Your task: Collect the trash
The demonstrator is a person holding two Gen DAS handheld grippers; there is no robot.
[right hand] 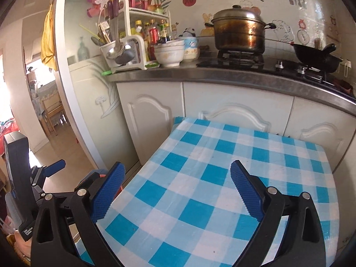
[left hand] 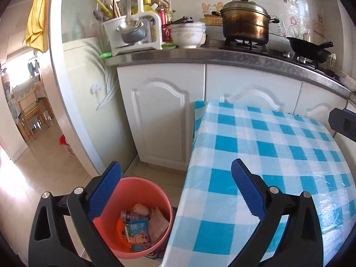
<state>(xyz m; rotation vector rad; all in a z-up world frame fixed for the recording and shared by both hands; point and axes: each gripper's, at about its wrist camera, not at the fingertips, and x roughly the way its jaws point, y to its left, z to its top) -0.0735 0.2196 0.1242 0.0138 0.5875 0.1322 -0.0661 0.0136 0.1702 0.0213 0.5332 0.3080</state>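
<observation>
The left tongs (left hand: 175,191) were wide open w/ nothing between the blue pads, and the right tongs (right hand: 178,191) were also wide open and empty.

Taking the pink bin (left hand: 111,242) as the landmark: it stood on the floor, just beside the left edge of the table (left hand: 278,151), which carried a blue-and-white check cloth. The left tongs hung right above the bin, the left pad over its near-left rim and the right pad over the table edge. Inside the bin lay the trash (left hand: 142,229): a few wrappers, a small printed packet w/ a cartoon, a brownish paper piece and a pinkish lump. So the trash was below the left tongs, closer to the left pad, not touching it.

The right tongs were over the table, to the right of the bin. In the right wrist view only a small orange-pink sliver of the bin showed, behind the left pad.

My judgement on progress: the task looked almost done or done. All trash I could see was already in the bin, and the part of the cloth in view showed no trash in both views. Near corners of the table were hidden by the tongs, so I cannot be sure abt these.

Beyond the bin were white cabinet doors (left hand: 160,120), and above these the counter w/ stacked bowls (left hand: 188,33), a steel pot (left hand: 244,22) and a black wok (left hand: 309,49).
</observation>
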